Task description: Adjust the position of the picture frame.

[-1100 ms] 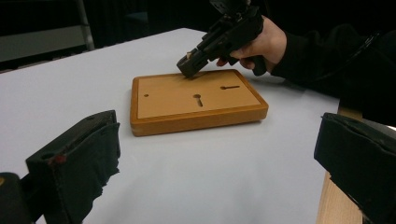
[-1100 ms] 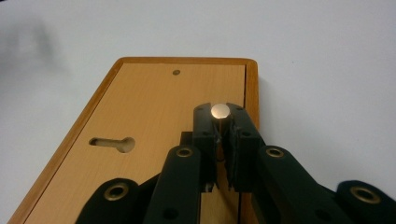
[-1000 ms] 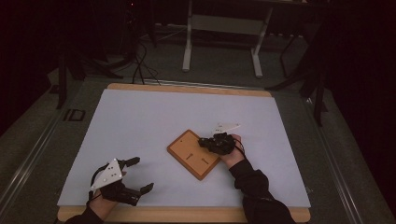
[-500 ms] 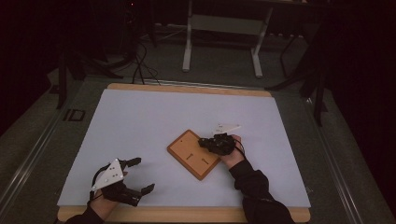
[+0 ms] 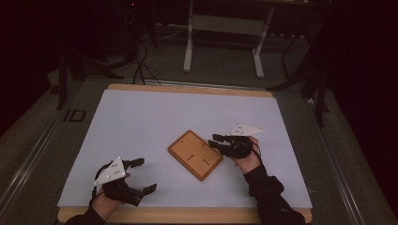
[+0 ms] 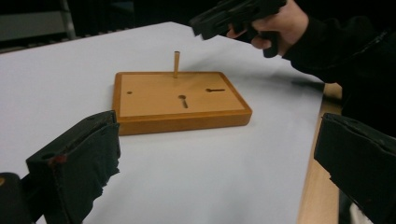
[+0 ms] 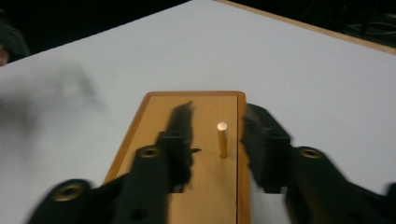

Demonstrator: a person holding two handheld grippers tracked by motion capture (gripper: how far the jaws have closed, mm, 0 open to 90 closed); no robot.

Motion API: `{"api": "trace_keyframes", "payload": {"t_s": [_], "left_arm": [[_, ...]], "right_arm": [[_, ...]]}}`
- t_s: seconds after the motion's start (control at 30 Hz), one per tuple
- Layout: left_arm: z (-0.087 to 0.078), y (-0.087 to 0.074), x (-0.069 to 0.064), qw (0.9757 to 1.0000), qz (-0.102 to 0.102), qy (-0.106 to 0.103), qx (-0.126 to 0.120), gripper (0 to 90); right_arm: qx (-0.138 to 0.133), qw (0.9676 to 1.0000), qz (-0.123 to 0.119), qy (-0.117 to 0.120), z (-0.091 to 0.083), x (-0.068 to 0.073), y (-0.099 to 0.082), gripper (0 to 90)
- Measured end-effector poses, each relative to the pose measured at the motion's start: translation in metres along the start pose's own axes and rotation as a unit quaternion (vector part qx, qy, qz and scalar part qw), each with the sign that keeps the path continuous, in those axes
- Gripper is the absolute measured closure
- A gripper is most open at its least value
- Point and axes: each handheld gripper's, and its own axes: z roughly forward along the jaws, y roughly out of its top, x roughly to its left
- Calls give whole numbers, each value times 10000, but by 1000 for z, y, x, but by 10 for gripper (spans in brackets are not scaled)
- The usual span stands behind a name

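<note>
A flat wooden board (image 5: 195,154) with several holes and slots lies on the white sheet, right of centre. A thin wooden peg (image 6: 176,64) stands upright in a hole near one edge of the board (image 6: 177,102). My right gripper (image 5: 213,141) hovers at the board's right edge. Its jaws have just been opening and now stand apart on either side of the peg (image 7: 222,140) without touching it, as the right gripper view (image 7: 218,114) shows. My left gripper (image 5: 146,175) rests open near the table's front left, its jaws (image 6: 215,135) wide with nothing between them.
A white sheet (image 5: 141,122) covers the wooden table, whose edge (image 5: 187,214) shows at the front. Beyond the far edge stand a metal frame's legs (image 5: 188,47) and cables (image 5: 141,61) on a dark floor.
The right gripper has opened its jaws and drawn back to the right and upward from the board. The left gripper has stayed put.
</note>
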Motion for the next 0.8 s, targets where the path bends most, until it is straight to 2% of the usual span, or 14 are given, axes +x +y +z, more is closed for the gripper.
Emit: {"api": "trace_keyframes", "payload": {"t_s": [0.03,0.07,0.17,0.27,0.3,0.37,0.47,0.57,0.73,0.8], "left_arm": [[2,4,0,10000,-43,-41,31,7],[2,4,0,10000,-43,-41,31,7],[6,10,1,9999,-5,-1,106,7],[9,13,3,10000,-17,21,84,7],[13,17,6,9999,-58,7,92,7],[17,22,8,9999,24,-41,144,7],[22,27,11,9996,91,-49,245,7],[33,37,18,9992,160,-55,374,7],[49,47,28,9990,118,-89,419,31],[55,51,32,9989,139,-74,439,39]], "right_arm": [[-45,9999,-61,-104,-11,4,0,562],[-45,9999,-61,-104,-11,4,0,562],[-245,9995,53,-193,-31,11,-3,503],[-268,9994,60,-231,-39,14,-7,454],[-370,9989,124,-277,-47,17,-12,378],[-398,9984,180,-370,-51,20,-16,314],[-477,9978,320,-325,-60,23,-22,203],[-610,9967,490,-214,-67,26,-29,158],[-638,9963,428,-377,-73,29,-39,144],[-645,9962,494,-328,-76,29,-42,150]]}}
